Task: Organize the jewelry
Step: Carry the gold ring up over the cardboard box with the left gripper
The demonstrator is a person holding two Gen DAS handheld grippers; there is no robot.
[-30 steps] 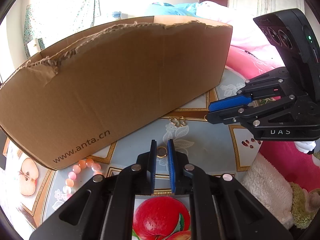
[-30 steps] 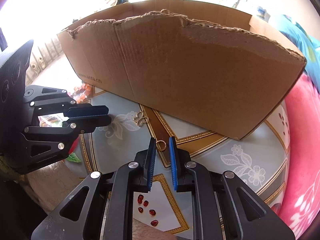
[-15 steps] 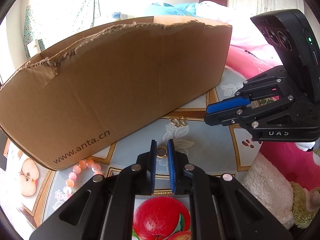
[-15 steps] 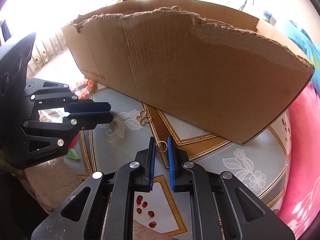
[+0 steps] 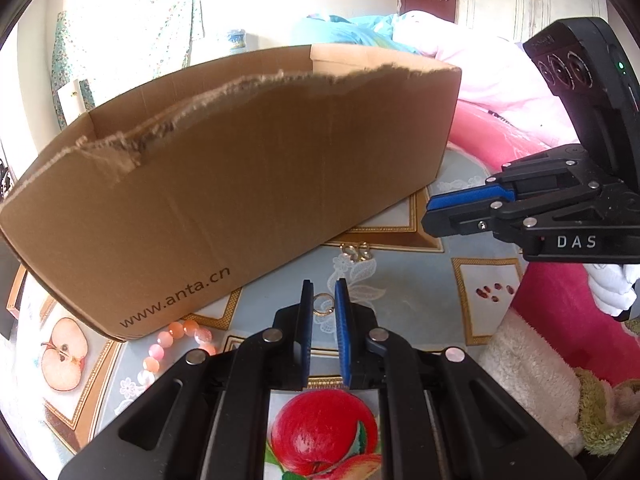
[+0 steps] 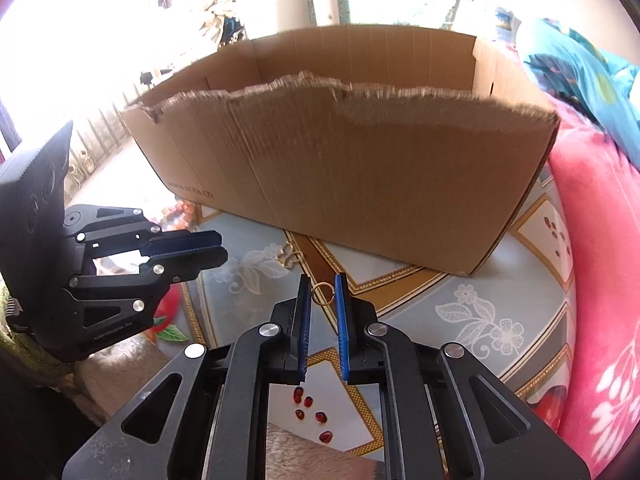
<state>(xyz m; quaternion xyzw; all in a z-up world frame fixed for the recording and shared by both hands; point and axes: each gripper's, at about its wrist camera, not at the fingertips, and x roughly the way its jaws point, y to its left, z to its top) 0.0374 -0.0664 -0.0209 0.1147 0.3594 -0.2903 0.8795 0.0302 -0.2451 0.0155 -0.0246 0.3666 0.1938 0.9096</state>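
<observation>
Now both grippers carry a piece. Left gripper (image 5: pixel 323 304): jaws pinched on a gold ring (image 5: pixel 322 305), held at the fingertips. Right gripper (image 6: pixel 323 294): jaws likewise pinched on a second ring (image 6: pixel 322 294), thin gold loop, clear of the worktop (image 6: pixel 472 280).

Box (image 5: pixel 240 184), open-topped cardboard with a torn rim, stands just behind both grippers; its inside is not visible, so what it holds cannot be told. Neither ring is over the rim yet.

Left on the worktop: a small gold clasp piece (image 5: pixel 356 251) near the box foot, and a pink bead bracelet (image 5: pixel 176 340) partly under the box corner. My reading: task early to midway, two rings in hand, at least two pieces waiting.

Writing: "www.anta.cn" on the box side; "DAS" on the right gripper body.
</observation>
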